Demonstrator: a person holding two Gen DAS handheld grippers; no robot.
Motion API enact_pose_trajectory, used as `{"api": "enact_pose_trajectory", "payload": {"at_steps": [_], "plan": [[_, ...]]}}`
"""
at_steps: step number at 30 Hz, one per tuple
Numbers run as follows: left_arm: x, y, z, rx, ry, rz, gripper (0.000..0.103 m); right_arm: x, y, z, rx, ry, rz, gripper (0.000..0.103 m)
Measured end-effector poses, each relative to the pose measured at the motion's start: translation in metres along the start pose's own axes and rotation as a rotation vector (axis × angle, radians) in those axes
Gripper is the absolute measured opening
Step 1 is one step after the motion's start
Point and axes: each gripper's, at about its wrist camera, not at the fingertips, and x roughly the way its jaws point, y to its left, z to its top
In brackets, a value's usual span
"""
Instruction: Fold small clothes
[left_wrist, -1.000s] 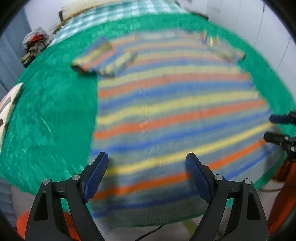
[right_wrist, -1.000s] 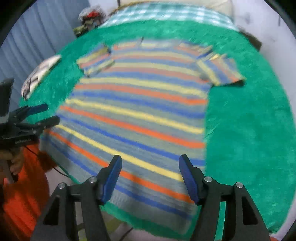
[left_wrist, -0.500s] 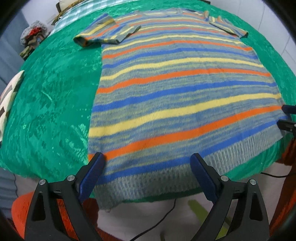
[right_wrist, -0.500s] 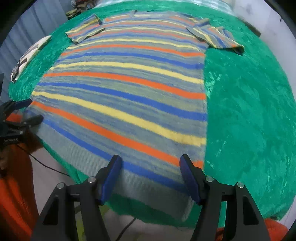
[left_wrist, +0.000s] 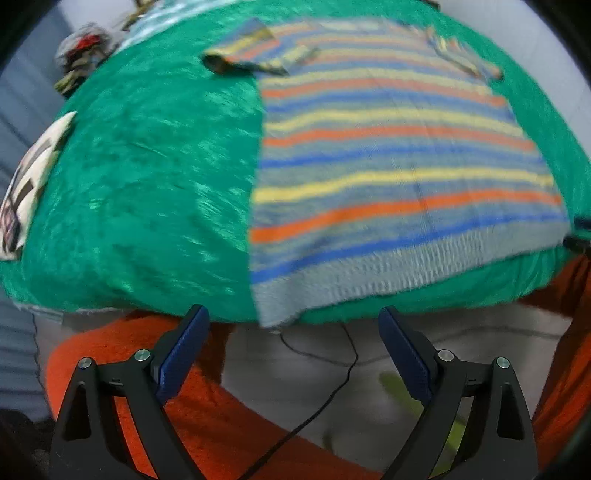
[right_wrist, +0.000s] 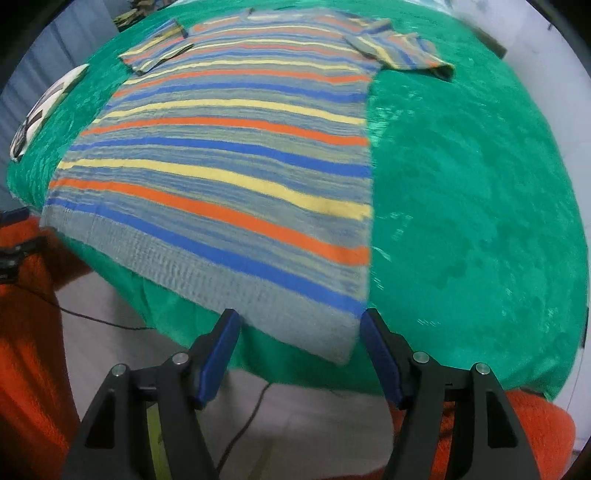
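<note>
The striped shirt lies flat on the green blanket, its hem just ahead of the empty, wide-open left gripper and right gripper

The sweater is a knit, matt and slightly fuzzy, with a coarser ribbed hem at 6 o'clock. Under it the blanket is plush green cloth with a soft sheen. Each gripper looks like matt black plastic with ridged blue pads and small shiny metal pins. Orange trousers at 7 o'clock look like fleecy cloth.
</note>
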Motion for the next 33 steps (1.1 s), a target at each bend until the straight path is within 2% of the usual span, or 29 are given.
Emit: {"api": "enact_pose_trajectory", "payload": {"at_steps": [6, 12, 27, 33], "plan": [[-0.03, 0.023, 0.019, -0.152, -0.157, -0.02, 0.094, -0.024, -0.025, -0.007, 0.083, -0.051, -0.016, 0.068], [-0.03, 0.038, 0.038, -0.249, -0.235, -0.048, 0.094, -0.033, -0.046, -0.018, 0.156, -0.082, -0.025, 0.068], [-0.01, 0.052, 0.027, -0.319, -0.263, 0.007, 0.094, -0.035, -0.049, -0.016, 0.202, -0.119, -0.032, 0.068], [-0.008, 0.051, 0.025, -0.312, -0.26, 0.018, 0.094, -0.035, -0.048, -0.016, 0.203, -0.122, -0.035, 0.068]]}}
